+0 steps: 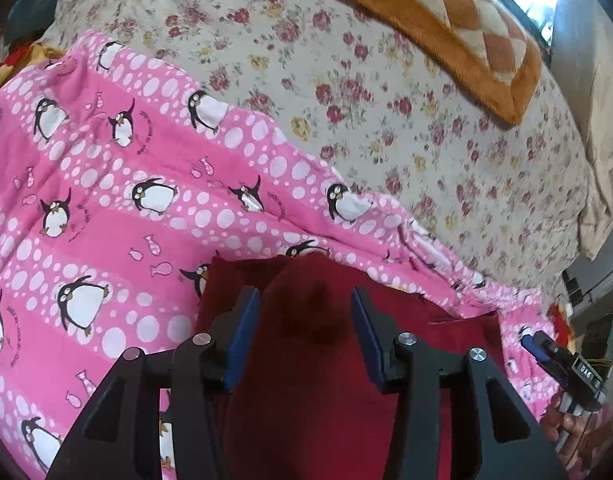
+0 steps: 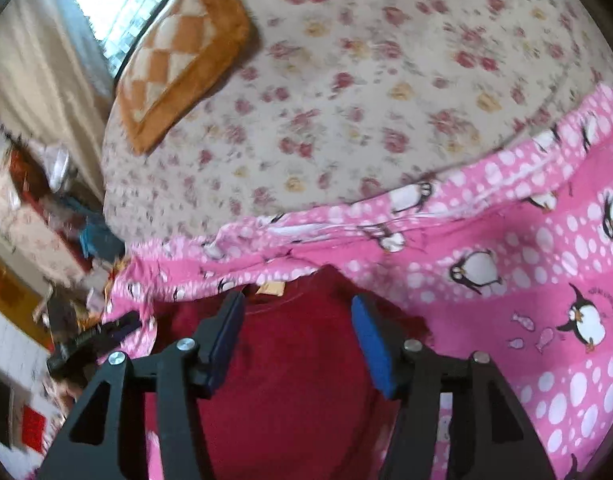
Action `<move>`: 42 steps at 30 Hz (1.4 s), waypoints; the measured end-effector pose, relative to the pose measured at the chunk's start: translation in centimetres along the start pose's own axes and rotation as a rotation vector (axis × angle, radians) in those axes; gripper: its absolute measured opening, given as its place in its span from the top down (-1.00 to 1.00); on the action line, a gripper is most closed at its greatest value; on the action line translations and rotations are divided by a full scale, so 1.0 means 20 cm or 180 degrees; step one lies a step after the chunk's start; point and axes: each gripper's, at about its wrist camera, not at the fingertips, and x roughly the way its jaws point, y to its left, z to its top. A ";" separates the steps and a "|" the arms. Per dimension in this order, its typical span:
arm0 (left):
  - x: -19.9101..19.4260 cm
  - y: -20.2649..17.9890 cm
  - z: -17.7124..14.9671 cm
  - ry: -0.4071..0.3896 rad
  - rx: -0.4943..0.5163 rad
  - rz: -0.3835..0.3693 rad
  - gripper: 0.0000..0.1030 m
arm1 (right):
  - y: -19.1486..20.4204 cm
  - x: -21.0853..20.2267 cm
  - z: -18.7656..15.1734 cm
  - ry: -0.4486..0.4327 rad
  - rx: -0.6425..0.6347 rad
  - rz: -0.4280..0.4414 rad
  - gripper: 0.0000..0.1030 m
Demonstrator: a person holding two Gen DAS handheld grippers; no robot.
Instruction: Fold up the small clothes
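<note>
A dark red knit garment (image 1: 306, 380) lies on a pink penguin-print sheet (image 1: 106, 200), near its rumpled far edge. The left gripper (image 1: 305, 312) and right gripper (image 2: 298, 320) stand released above it. Floral bedspread (image 1: 346, 80) beyond lies open.

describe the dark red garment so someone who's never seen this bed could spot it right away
Start at the bed with the cream rose-print sheet; over its near side lies a pink cloth printed with penguins and white dots. On the near edge of that cloth lies the dark red garment, neckline and tan label facing the flowered sheet. It is the only plain, unpatterned fabric there.
</note>
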 end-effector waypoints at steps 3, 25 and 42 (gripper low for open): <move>0.14 -0.03 -0.03 0.0231 0.0137 0.0323 0.50 | 0.06 0.15 -0.03 0.0296 -0.0171 -0.0190 0.07; 0.37 -0.02 0.03 0.0600 0.0695 0.0692 0.46 | -0.15 0.27 0.03 0.0443 -0.0120 -0.0796 -0.45; 0.41 0.06 0.08 0.0339 0.0507 0.0933 1.00 | -0.06 0.38 0.13 0.0143 -0.0331 -0.0794 0.87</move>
